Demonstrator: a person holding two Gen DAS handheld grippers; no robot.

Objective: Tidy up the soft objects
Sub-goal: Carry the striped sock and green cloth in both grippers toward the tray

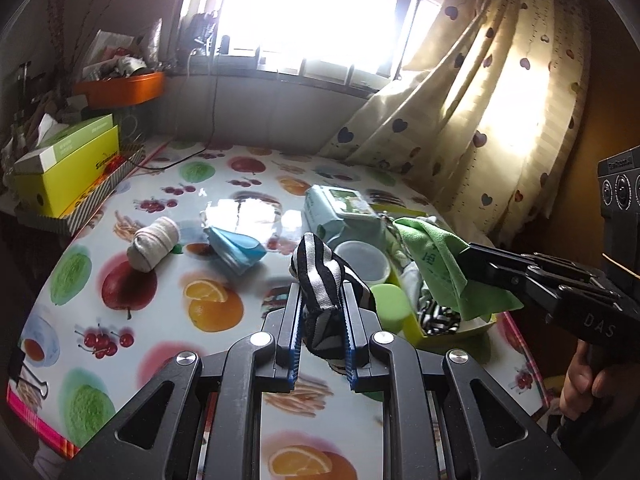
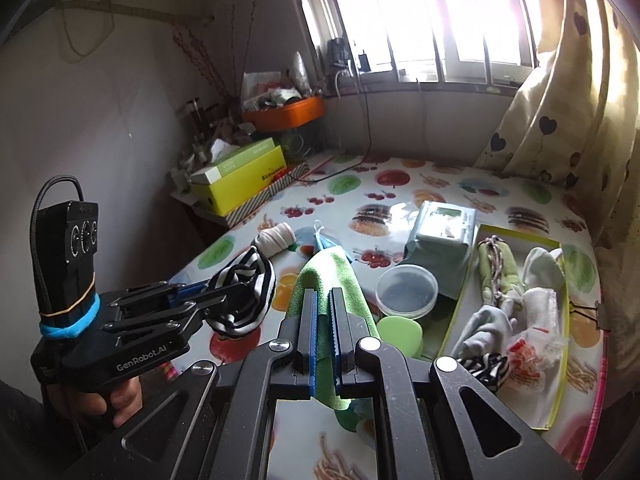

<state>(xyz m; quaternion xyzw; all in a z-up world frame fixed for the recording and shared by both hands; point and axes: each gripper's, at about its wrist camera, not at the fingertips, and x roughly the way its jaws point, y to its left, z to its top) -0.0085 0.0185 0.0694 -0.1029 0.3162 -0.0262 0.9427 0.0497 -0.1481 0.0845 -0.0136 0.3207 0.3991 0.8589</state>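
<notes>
Fruit-print tablecloth (image 1: 132,300) carries one rolled sock (image 1: 154,249) and one blue mask (image 1: 236,247) at left. Left gripper (image 1: 323,300) clamps one striped sock (image 1: 320,276). Right gripper (image 2: 323,308), jaws closed, grips one green cloth (image 2: 328,276). Yellow-green tray (image 2: 560,360) lies rightward, nearer the right gripper.

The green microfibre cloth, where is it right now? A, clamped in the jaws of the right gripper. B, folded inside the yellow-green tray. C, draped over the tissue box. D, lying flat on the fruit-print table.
A: the green microfibre cloth hangs pinched between the shut jaws of the right gripper, lifted off the fruit-print table, while the left gripper holds a black-and-white striped sock.
</notes>
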